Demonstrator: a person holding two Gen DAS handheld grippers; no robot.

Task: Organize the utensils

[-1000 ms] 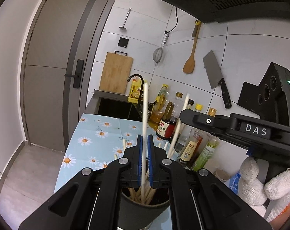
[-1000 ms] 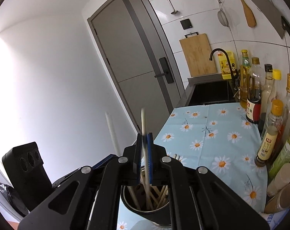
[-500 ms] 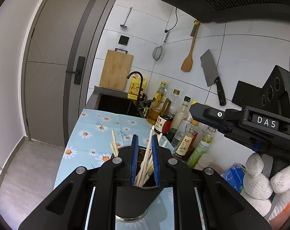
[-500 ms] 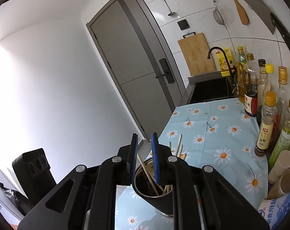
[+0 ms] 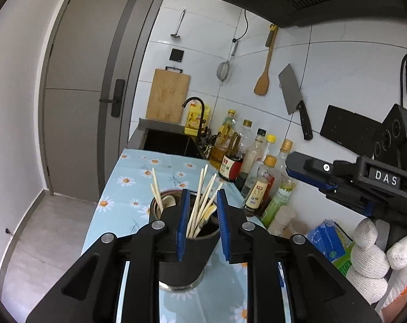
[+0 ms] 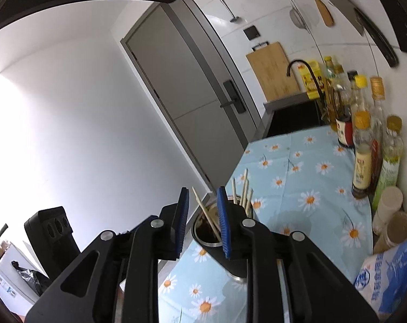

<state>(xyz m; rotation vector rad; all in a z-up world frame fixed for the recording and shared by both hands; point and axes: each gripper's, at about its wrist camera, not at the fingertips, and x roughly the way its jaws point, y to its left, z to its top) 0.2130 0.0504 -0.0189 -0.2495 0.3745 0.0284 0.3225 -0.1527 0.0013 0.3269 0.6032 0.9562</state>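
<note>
Both grippers hover above the dark holder [image 5: 188,253] that stands on the daisy-print counter [image 6: 297,177], placed as if for dropping sticks straight in. The left gripper [image 5: 202,224] has its jaws apart with nothing clamped; the right gripper [image 6: 203,222] likewise has its jaws apart and empty. The chopsticks [image 5: 200,204] stand inside the holder, long axes near upright, tips fanning upward and leaning against the rim. I judge the 2 grippers are free because the chopsticks are already housed
</note>
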